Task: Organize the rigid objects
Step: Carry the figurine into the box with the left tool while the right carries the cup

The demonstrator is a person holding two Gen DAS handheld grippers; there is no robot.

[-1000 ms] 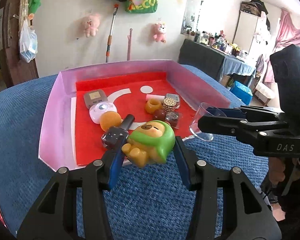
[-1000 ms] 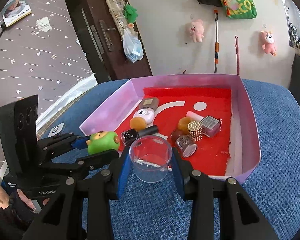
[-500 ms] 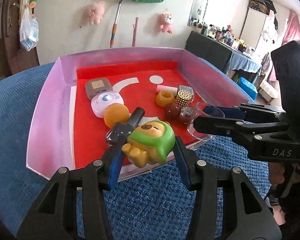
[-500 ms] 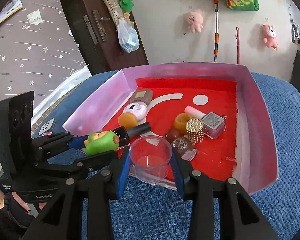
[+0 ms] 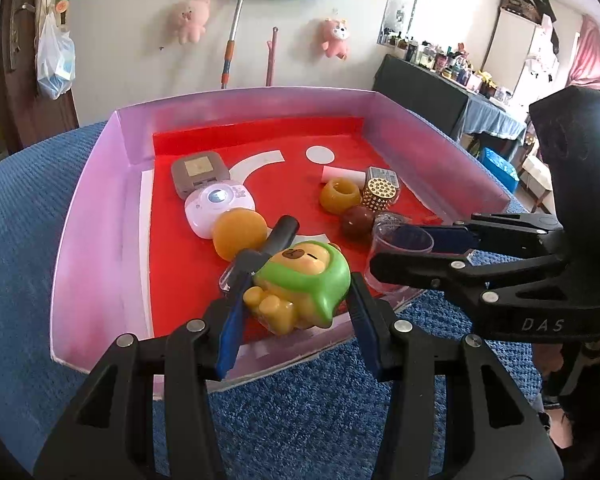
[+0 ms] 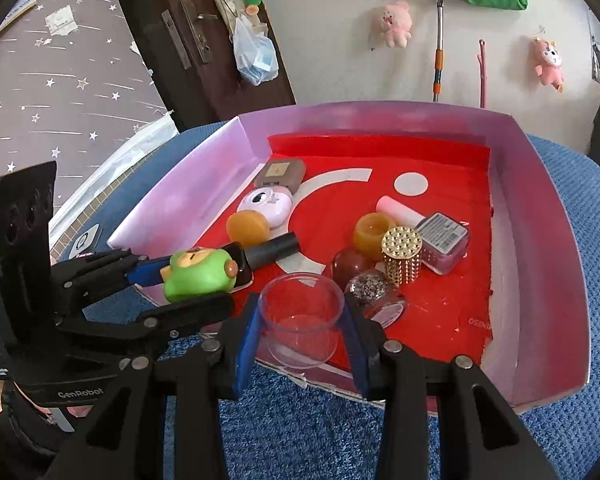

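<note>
Over tray (image 5: pixel 96 216), toy (image 5: pixel 300 284) seemingly lies face-up.

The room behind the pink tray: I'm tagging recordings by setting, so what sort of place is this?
Most likely a lived-in home, probably a bedroom. Pink plush toys hang on the white wall, a dark side table crowded with small bottles stands at the right, and a brown wooden door with a hanging plastic bag is at the left.

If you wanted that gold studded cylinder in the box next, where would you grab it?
Grip the gold studded cylinder across its round side wall, coming down from above. It stands upright, so its sides offer two opposite faces. The yellow ring and the labelled pink bottle crowd it, so set the fingers where gaps remain.
</note>
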